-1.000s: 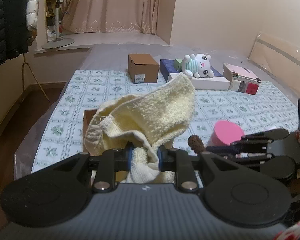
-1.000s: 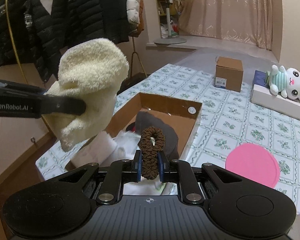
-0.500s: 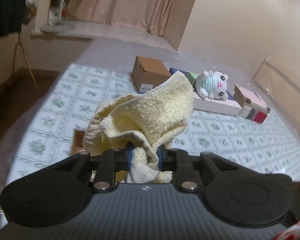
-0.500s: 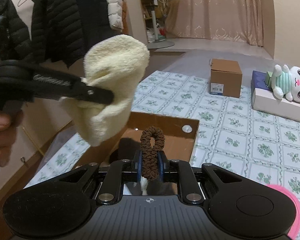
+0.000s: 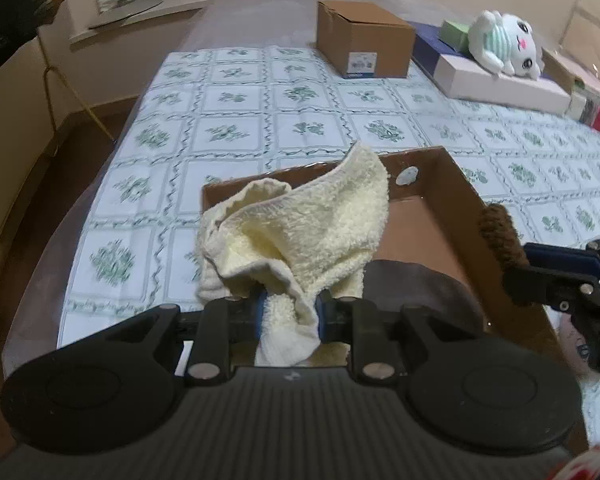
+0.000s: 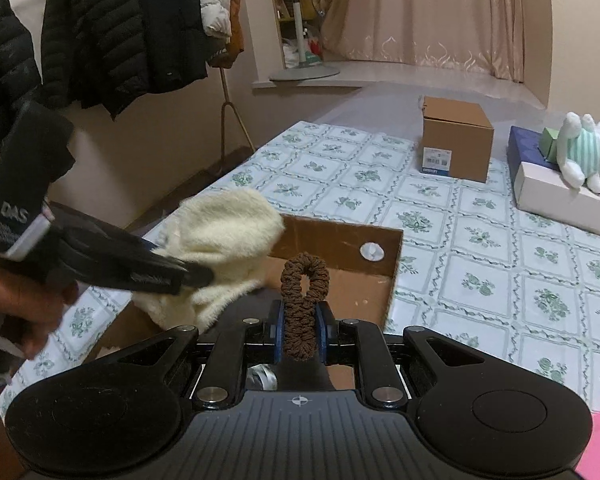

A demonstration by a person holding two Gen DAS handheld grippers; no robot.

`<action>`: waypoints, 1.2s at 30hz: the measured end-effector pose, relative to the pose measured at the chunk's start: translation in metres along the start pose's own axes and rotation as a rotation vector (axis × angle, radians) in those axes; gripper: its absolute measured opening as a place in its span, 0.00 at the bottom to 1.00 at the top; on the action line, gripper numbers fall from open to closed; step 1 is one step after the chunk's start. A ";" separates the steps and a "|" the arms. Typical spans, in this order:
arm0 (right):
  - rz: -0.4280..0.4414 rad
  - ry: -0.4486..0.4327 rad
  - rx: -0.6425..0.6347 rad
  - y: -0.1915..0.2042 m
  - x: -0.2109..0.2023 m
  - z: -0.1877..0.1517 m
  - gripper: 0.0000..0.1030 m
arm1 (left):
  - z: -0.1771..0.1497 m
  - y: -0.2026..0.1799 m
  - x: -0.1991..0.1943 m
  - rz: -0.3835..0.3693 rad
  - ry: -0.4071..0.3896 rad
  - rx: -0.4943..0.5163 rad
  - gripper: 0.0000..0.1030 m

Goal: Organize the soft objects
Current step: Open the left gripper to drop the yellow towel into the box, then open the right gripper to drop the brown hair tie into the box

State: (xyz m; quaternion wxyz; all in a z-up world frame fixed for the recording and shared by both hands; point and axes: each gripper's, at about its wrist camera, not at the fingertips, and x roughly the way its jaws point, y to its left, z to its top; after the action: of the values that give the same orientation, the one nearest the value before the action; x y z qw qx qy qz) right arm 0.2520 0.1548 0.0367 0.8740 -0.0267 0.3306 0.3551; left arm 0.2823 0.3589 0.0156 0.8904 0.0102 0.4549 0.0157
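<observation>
Lowering toward the open cardboard box [image 5: 456, 216], the cream towel [image 5: 304, 232] was seen pinched tight in the left claw [image 5: 290, 314], its jaws closed down to the thickness of the cloth. Half a second before, the towel had been carried high, with only a sliver of the box showing beneath it; now it was hung over the box's near-left part, so its release into the box was judged close. The right claw [image 6: 302, 330] was likewise closed on a brown scrunchie [image 6: 305, 300], which was held upright above the box's near end and had been brought slightly lower and nearer the left claw. A dark grey cloth [image 5: 416, 292] was already lying inside the box.

On the handle of the left unit, "DAS" [image 6: 14, 213] could be read; smaller printing along its finger was too blurred. Farther off, near the far edge of the surface [image 6: 480, 248], a closed carton [image 6: 456, 142] bore a white label whose text could not be made out. A plush toy [image 6: 588, 156] was lying on a white box at the far right.
</observation>
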 end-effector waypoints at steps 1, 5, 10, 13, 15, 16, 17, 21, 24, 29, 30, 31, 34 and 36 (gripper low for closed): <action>0.006 0.003 0.003 0.000 0.003 0.002 0.15 | 0.003 -0.002 0.004 0.002 0.002 0.009 0.20; 0.007 0.009 0.008 -0.001 0.017 0.008 0.15 | 0.012 -0.005 0.025 -0.004 0.022 0.009 0.21; -0.012 0.020 0.020 -0.003 0.035 0.015 0.15 | 0.015 -0.003 0.038 -0.009 0.037 0.013 0.22; -0.009 0.035 0.039 -0.004 0.046 0.016 0.15 | 0.016 0.000 0.037 -0.021 0.038 0.008 0.23; 0.000 0.051 0.057 -0.005 0.051 0.015 0.15 | 0.016 0.003 0.031 -0.039 0.029 -0.001 0.26; 0.000 0.051 0.057 -0.005 0.051 0.015 0.15 | 0.015 0.004 0.028 -0.049 0.026 0.003 0.28; -0.001 0.053 0.056 -0.005 0.052 0.014 0.15 | 0.014 0.005 0.024 -0.056 0.026 0.006 0.30; -0.007 0.051 0.067 -0.010 0.051 0.012 0.16 | 0.009 0.007 0.006 -0.069 0.002 0.012 0.43; -0.010 0.046 0.072 -0.013 0.048 0.012 0.16 | 0.009 0.011 -0.014 -0.097 -0.040 -0.002 0.48; -0.008 0.026 0.087 -0.016 0.046 0.018 0.16 | 0.017 0.014 -0.035 -0.064 -0.134 -0.051 0.47; -0.007 0.022 0.092 -0.016 0.046 0.020 0.16 | 0.020 0.011 -0.033 -0.055 -0.133 -0.040 0.44; -0.005 0.020 0.095 -0.017 0.046 0.021 0.16 | 0.022 0.008 -0.029 -0.051 -0.125 -0.027 0.42; -0.005 0.017 0.100 -0.017 0.050 0.022 0.16 | 0.023 0.002 -0.010 -0.065 -0.087 -0.019 0.42; 0.010 0.005 0.104 -0.019 0.054 0.023 0.16 | 0.021 0.000 0.002 -0.062 -0.074 -0.016 0.42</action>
State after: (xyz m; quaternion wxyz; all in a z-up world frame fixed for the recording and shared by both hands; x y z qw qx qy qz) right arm 0.3058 0.1798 0.0190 0.8717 0.0195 0.3509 0.3415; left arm 0.3002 0.3586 0.0264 0.9066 -0.0107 0.4217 -0.0086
